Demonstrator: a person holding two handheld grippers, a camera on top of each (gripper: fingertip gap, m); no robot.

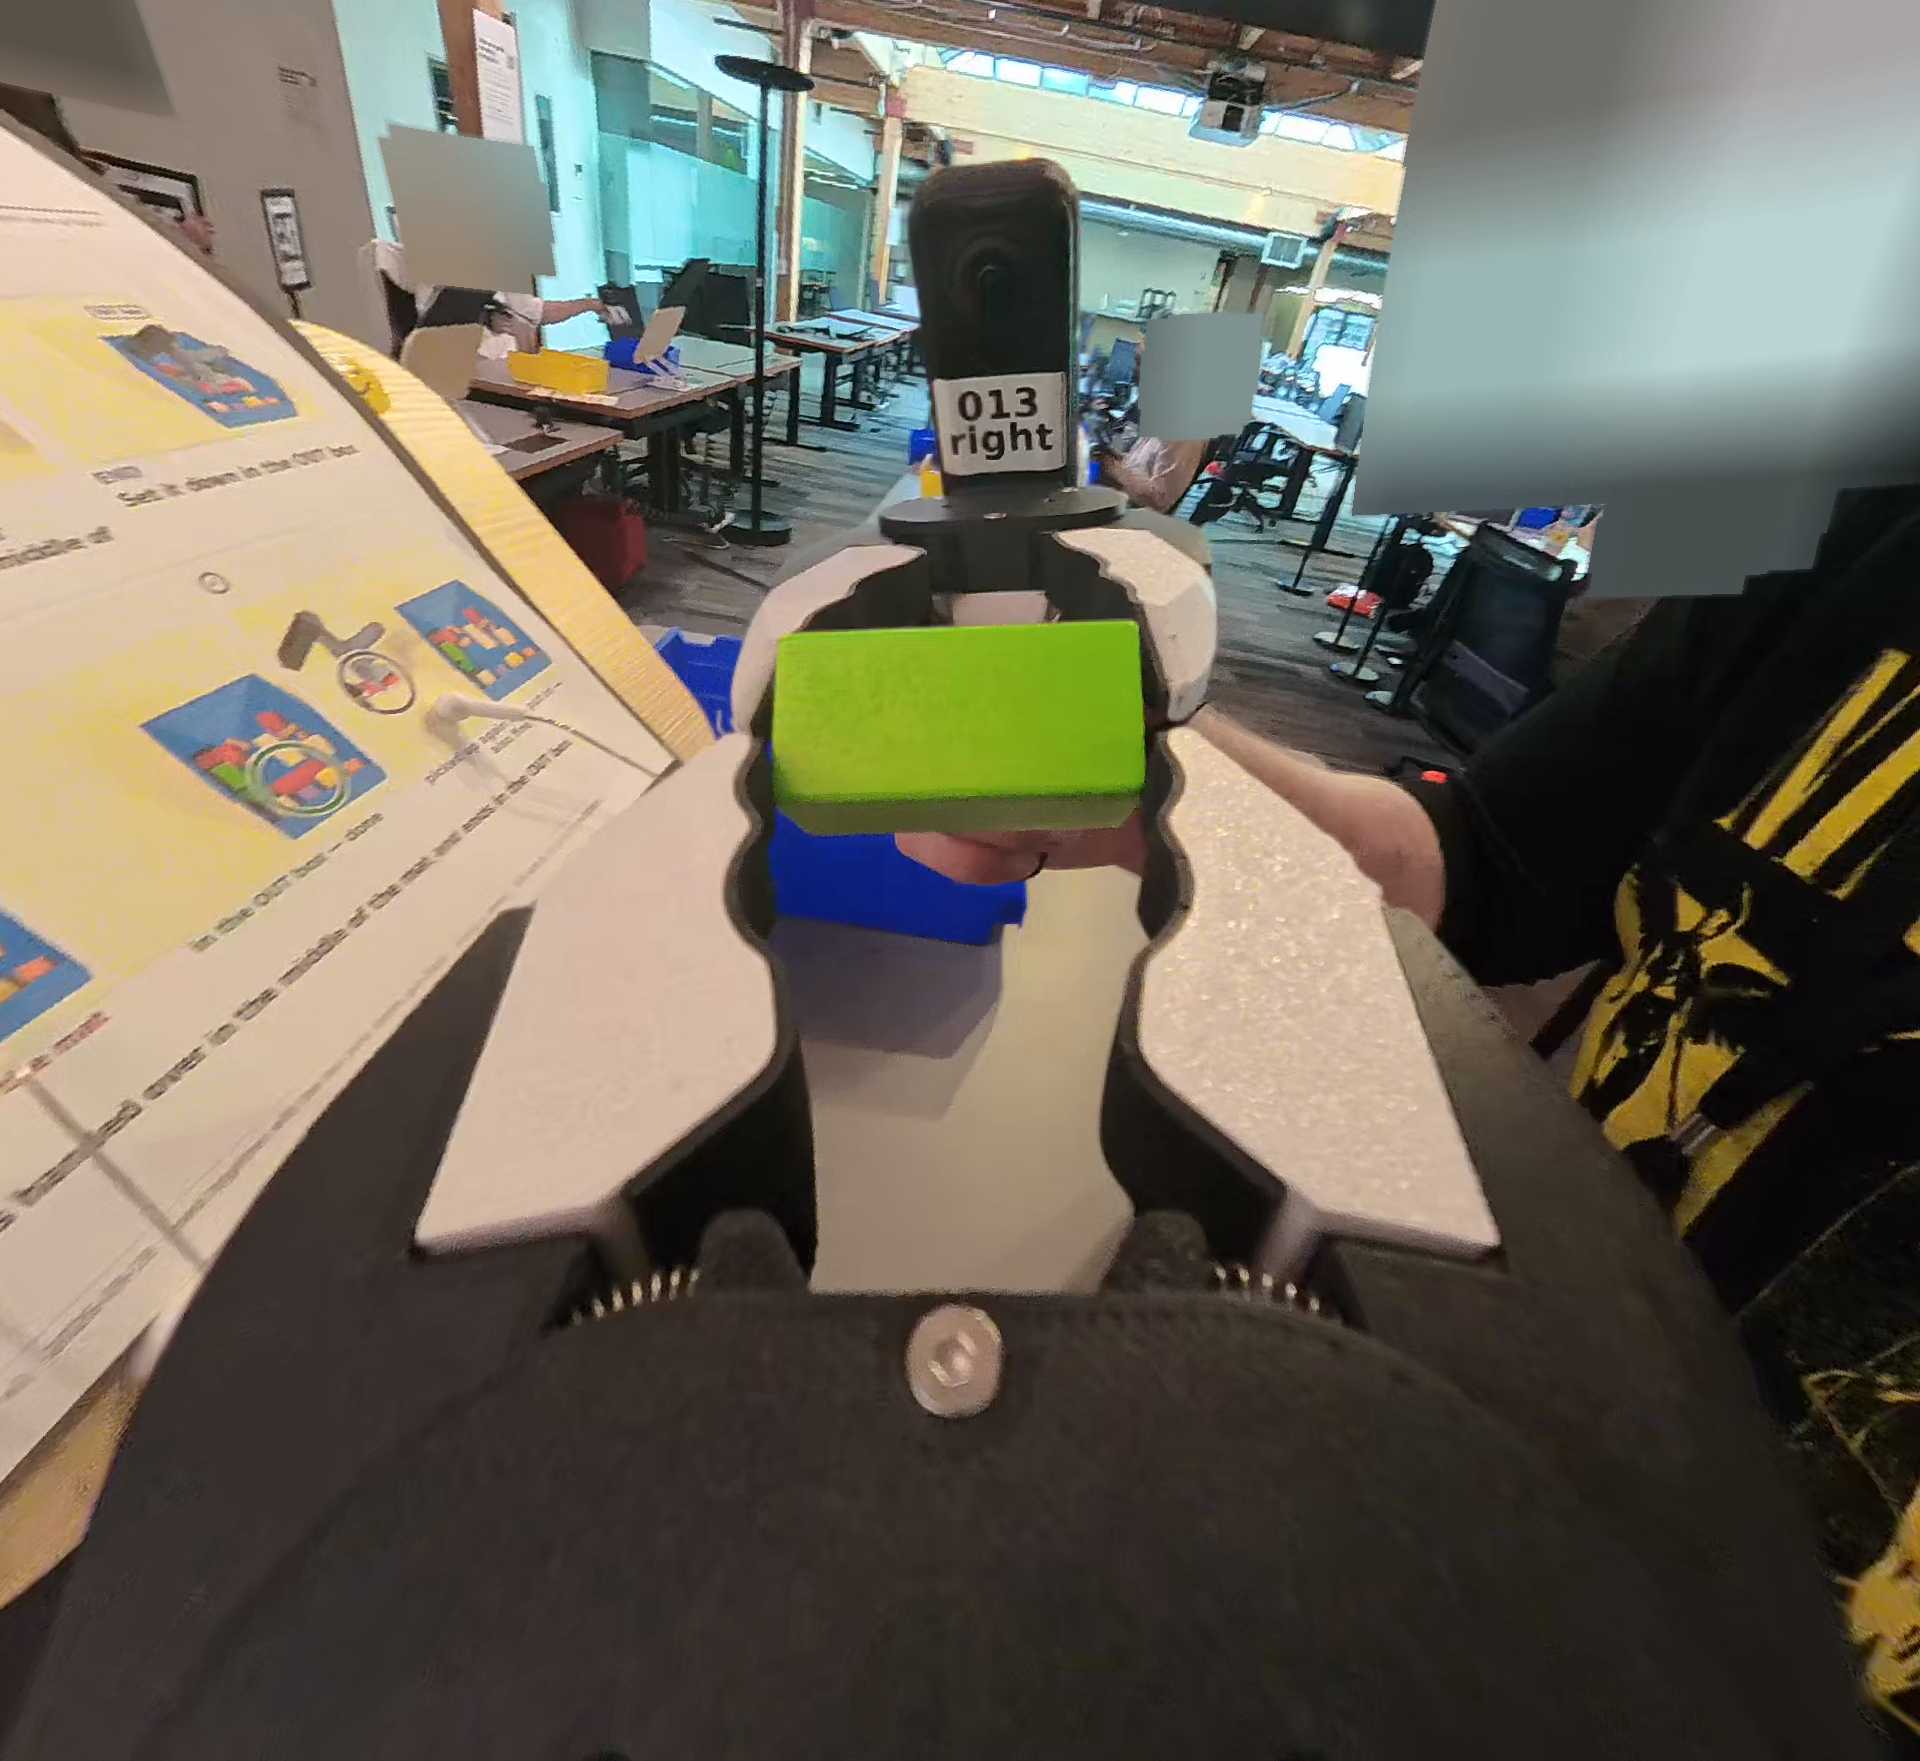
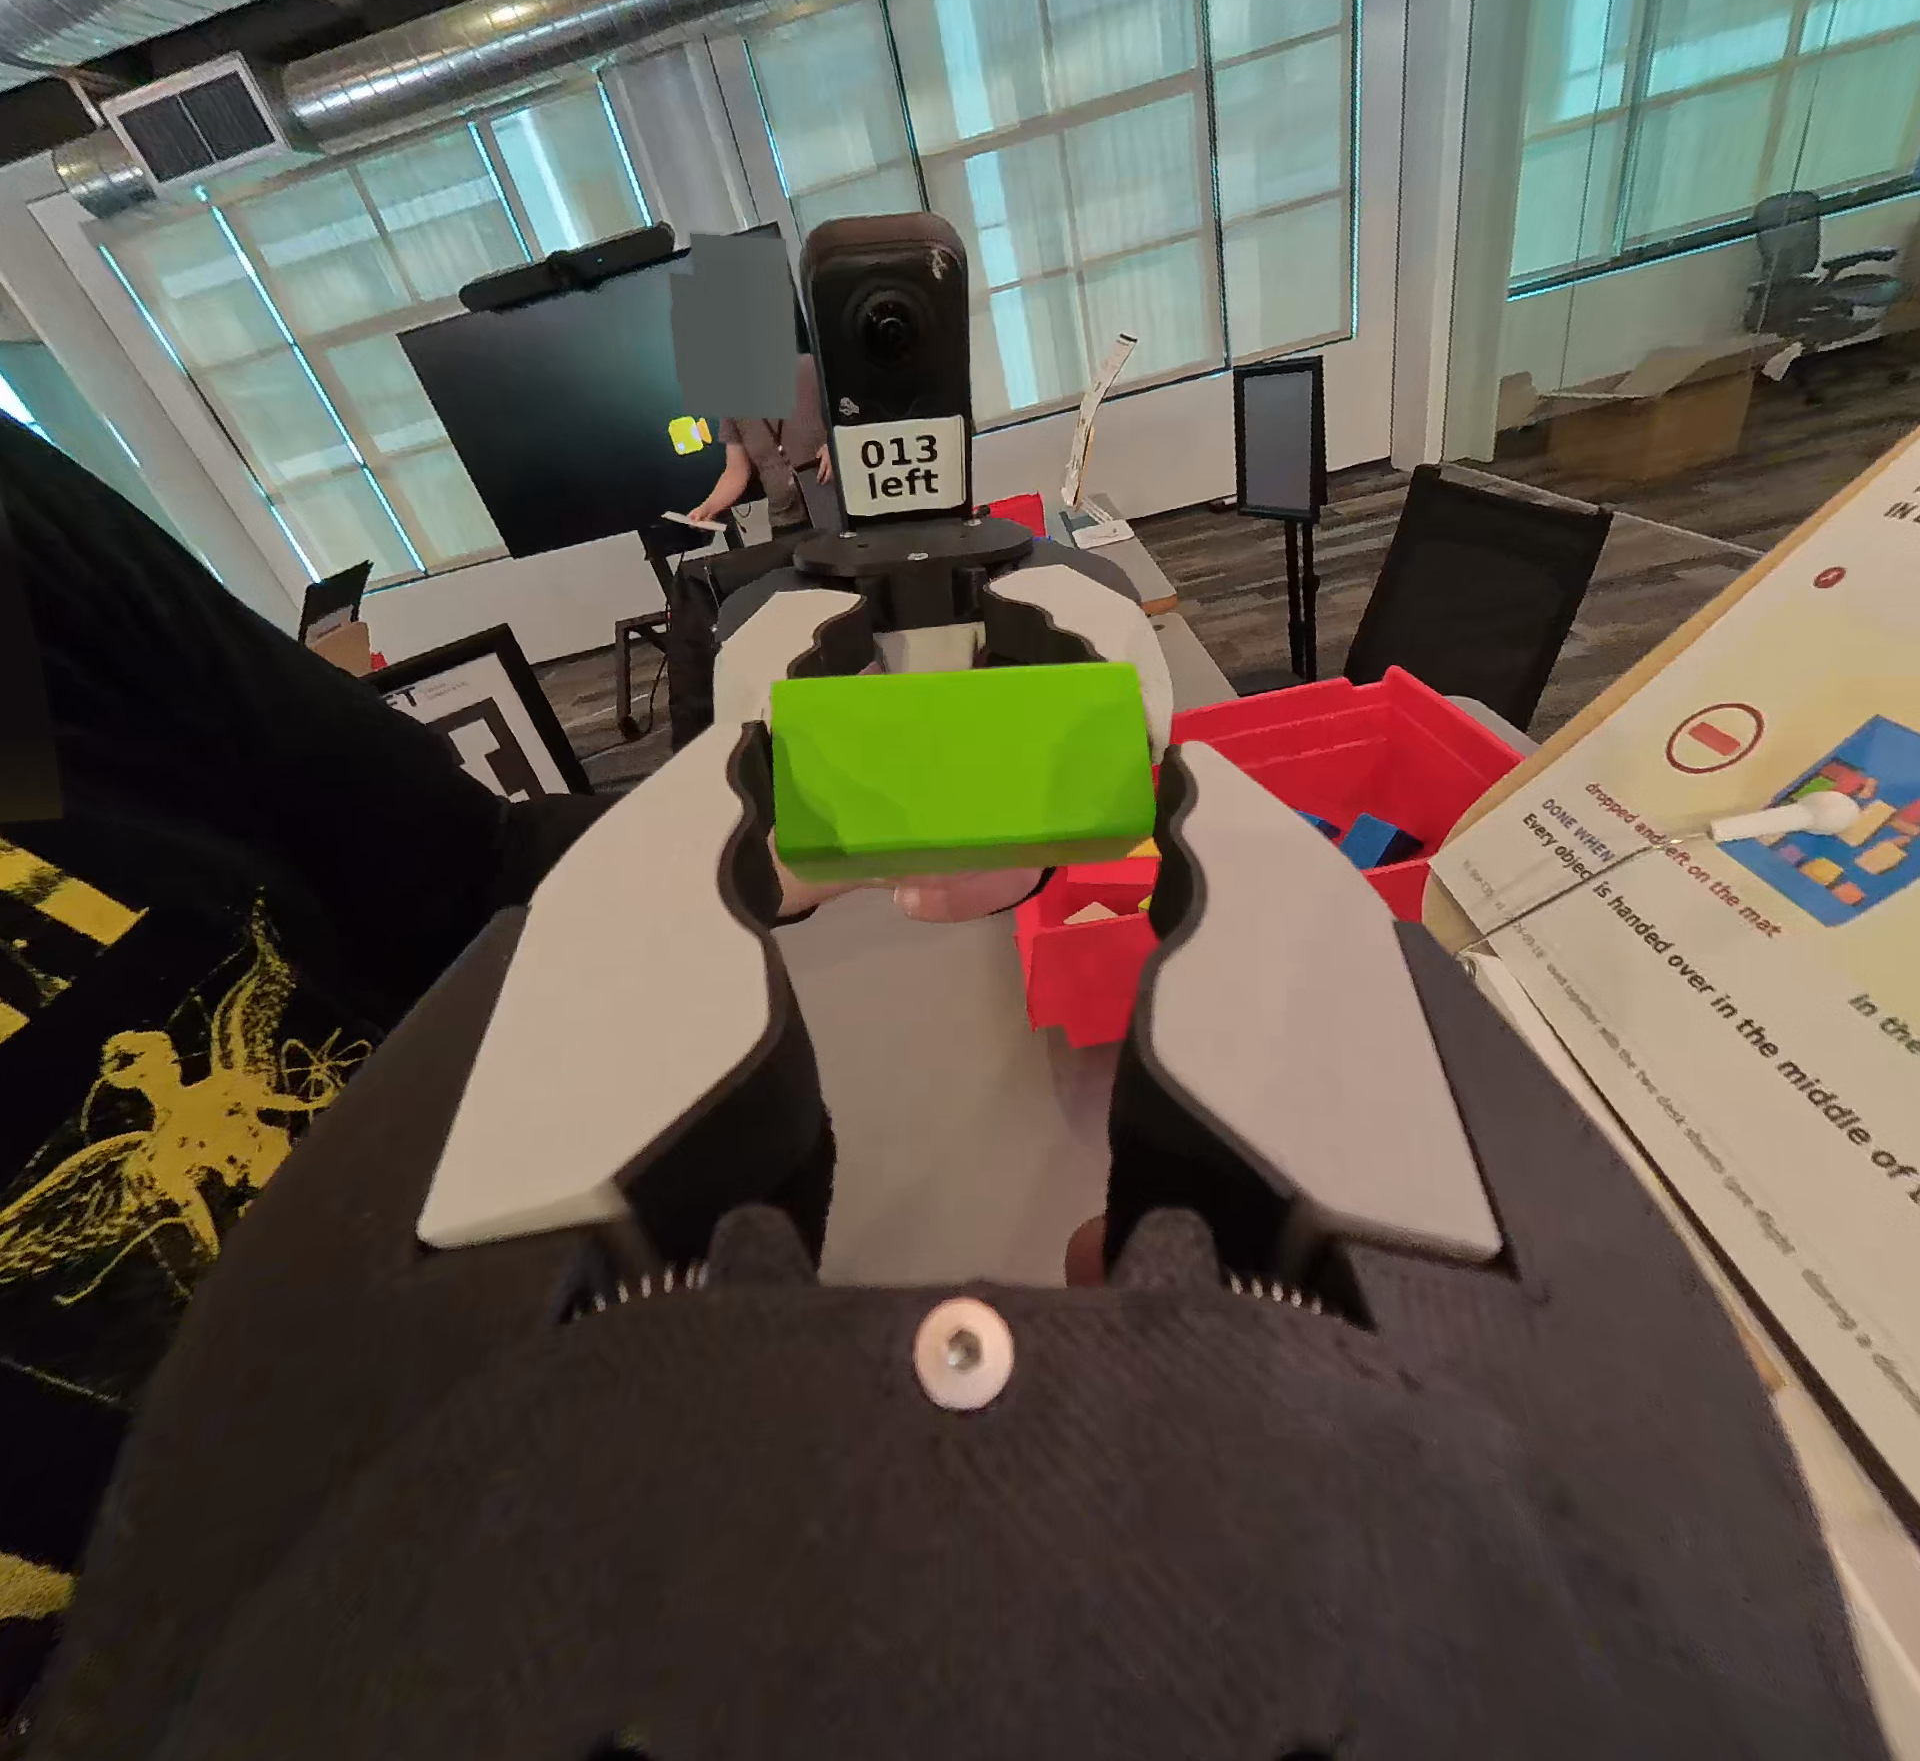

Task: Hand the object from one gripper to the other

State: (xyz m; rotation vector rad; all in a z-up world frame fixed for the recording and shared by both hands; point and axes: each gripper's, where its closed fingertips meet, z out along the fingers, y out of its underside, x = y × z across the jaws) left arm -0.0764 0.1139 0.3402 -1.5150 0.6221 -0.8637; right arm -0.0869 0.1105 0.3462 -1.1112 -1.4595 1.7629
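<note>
Green block (image 1: 956, 724) hangs in mid-air between both grippers, above the surface. The left gripper (image 1: 956, 776) and the right gripper (image 2: 961, 776) each have their jaws set against its ends, so it seems shared; which one must let go cannot be told. Beyond stand a blue bin (image 1: 883, 880), a red bin (image 2: 1351, 745) and an instruction sheet (image 1: 260, 672); nothing blocks the way.
</note>
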